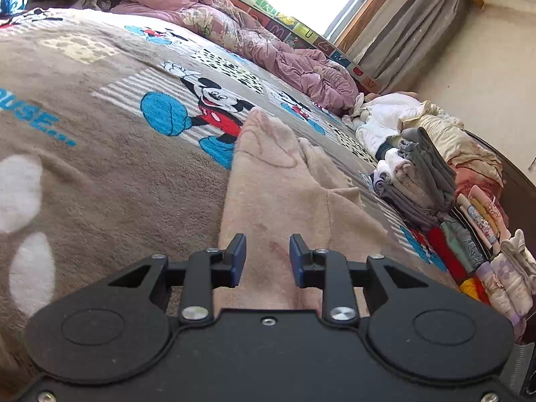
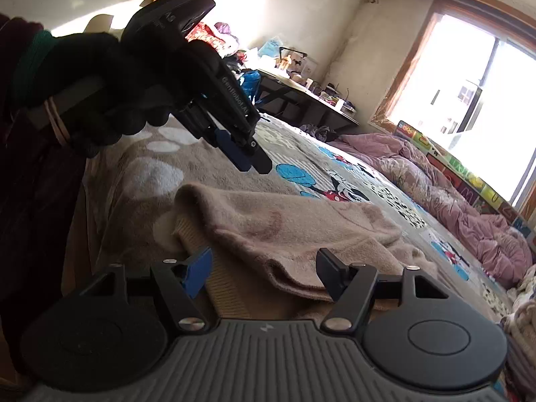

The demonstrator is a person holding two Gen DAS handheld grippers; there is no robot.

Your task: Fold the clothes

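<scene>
Left gripper (image 1: 268,258) open above pink garment (image 1: 284,197) (frame centre); right gripper (image 2: 264,273) open wide at its ribbed hem (image 2: 234,288), lower centre.

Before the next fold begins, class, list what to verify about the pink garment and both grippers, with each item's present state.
1. Pink garment lies on the blanket: ok.
2. Left gripper open above it: ok.
3. Right gripper open at the near edge: ok.
4. Garment spread flat: not ok, it is rumpled.
5. Folded stack apart from the garment: ok.
6. Fabric between the right gripper's fingers: cannot tell.
</scene>
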